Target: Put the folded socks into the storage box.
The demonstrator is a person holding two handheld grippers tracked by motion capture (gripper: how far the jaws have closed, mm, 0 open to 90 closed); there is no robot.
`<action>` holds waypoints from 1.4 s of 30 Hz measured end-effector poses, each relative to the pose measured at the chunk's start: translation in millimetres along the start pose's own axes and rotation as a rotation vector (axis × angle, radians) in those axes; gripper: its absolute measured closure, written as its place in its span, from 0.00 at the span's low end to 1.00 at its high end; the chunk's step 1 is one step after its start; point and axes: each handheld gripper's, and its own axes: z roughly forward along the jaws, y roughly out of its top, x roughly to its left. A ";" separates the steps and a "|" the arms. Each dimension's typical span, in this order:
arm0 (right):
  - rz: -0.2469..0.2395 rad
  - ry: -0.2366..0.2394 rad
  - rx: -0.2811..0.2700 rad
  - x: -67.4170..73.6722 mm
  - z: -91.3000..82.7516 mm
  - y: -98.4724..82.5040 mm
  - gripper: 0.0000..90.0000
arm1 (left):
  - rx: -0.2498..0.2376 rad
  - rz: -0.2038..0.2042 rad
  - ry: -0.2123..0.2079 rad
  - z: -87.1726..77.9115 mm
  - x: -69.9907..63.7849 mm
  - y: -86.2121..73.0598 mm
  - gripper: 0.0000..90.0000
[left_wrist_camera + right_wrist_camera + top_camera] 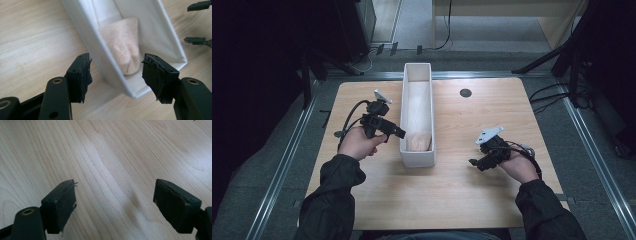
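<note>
- A light wooden table (452, 185) with rounded corners stands on grey carpet, framed by metal rails; the room around it is dark.
- A small dark round disc (465, 92) sits in the tabletop near the far edge, to the right of the bin.
- Black cables and stand legs lie on the floor beyond the table's far corners; what they belong to is too dim to tell.
- A long, narrow white bin (408, 150) lies lengthwise down the middle of the table, its open top facing up, running from the far edge toward the person.
- Inside the bin lies a pale peach cloth (418, 117), stretched along the bottom and bunched at the near end; in the left gripper view its rounded fold (125, 45) rests against the bin's near left wall.
- The left gripper (396, 132) is held just beside the bin's left wall, pointing toward it; its jaws stand apart with nothing between the pads, and the bin's near corner (135, 93) shows in the gap.
- The right gripper (474, 162) rests low over bare wood, well to the right of the bin, with jaws wide open and empty.
- Dark sleeves come in from the near edge, one hand on each gripper.
</note>
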 end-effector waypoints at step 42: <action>0.026 -0.013 -0.020 -1.7 -4.3 -2.2 0.20 | -0.098 -0.002 0.038 26.7 61.5 -81.4 0.43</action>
